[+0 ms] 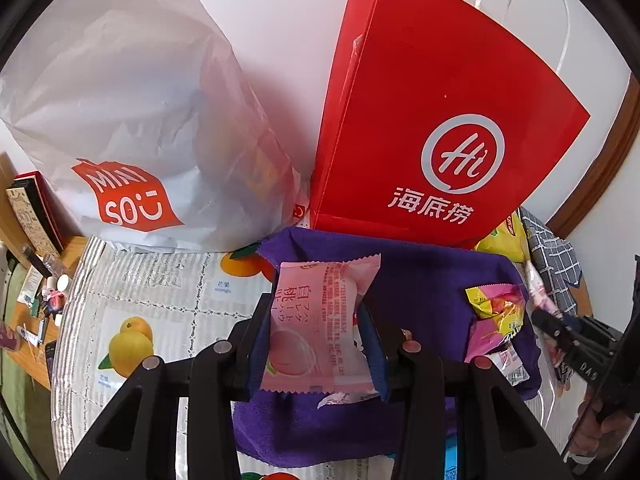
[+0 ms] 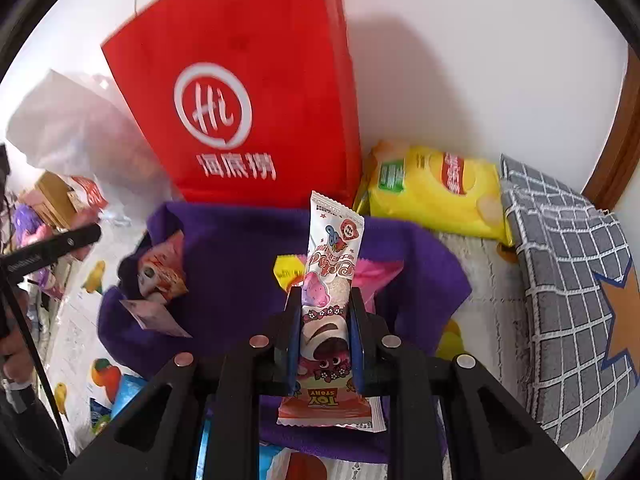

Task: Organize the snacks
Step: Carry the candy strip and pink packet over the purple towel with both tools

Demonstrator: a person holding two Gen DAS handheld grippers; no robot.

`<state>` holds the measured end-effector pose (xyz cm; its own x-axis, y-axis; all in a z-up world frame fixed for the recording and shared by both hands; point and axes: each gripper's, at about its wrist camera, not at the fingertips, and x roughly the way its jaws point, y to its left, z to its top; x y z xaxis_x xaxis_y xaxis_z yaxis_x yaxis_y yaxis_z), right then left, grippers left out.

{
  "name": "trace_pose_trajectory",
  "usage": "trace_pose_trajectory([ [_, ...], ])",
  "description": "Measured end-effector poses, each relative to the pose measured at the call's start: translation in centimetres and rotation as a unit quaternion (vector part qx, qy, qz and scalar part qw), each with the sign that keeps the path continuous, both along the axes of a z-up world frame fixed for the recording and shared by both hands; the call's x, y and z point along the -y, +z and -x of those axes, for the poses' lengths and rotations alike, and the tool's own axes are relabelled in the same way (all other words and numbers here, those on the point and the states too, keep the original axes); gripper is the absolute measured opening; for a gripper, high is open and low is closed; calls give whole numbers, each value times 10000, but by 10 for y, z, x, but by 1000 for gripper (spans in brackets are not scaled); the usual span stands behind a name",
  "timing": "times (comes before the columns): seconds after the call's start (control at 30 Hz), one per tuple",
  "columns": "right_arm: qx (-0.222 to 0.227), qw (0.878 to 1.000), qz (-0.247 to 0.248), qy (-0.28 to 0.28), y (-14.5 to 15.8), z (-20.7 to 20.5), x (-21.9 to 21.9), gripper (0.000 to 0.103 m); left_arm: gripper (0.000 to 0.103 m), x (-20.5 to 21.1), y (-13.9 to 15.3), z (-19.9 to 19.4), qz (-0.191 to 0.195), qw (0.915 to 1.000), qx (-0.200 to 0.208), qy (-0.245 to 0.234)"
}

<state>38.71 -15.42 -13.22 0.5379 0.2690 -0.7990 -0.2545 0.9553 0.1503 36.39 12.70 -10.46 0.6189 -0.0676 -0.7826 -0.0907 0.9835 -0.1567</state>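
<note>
My left gripper [image 1: 316,312] is shut on a pink peach snack packet [image 1: 316,320], held above a purple fabric basket [image 1: 424,280]. My right gripper [image 2: 326,308] is shut on a long white and pink Toy Story snack packet [image 2: 330,280], upright over the same purple basket [image 2: 240,256]. Inside the basket lie yellow and pink packets [image 1: 496,308] on one side and an orange-white packet [image 2: 162,276] on the other. The right gripper shows at the right edge of the left wrist view [image 1: 560,328].
A red paper bag [image 1: 432,120] stands behind the basket, with a white Miniso plastic bag [image 1: 132,120] to its left. A yellow chip bag [image 2: 436,192] and a grey checked cloth [image 2: 568,280] lie to the right. A fruit-print tablecloth [image 1: 160,312] covers the table.
</note>
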Motion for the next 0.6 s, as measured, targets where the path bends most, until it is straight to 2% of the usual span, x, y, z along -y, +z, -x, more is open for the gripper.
trace_pose_trajectory([
  [0.13,-145,9990,-2,432,-9,3,-17,21,40,1,-4,-3,68,9999,-74,-21],
  [0.3,-297,9967,303,690,-24,3,-35,21,40,4,-8,-4,47,9999,-131,-56],
  [0.6,-213,9944,849,585,-30,2,-41,24,40,14,-19,-8,219,9988,-348,-247],
])
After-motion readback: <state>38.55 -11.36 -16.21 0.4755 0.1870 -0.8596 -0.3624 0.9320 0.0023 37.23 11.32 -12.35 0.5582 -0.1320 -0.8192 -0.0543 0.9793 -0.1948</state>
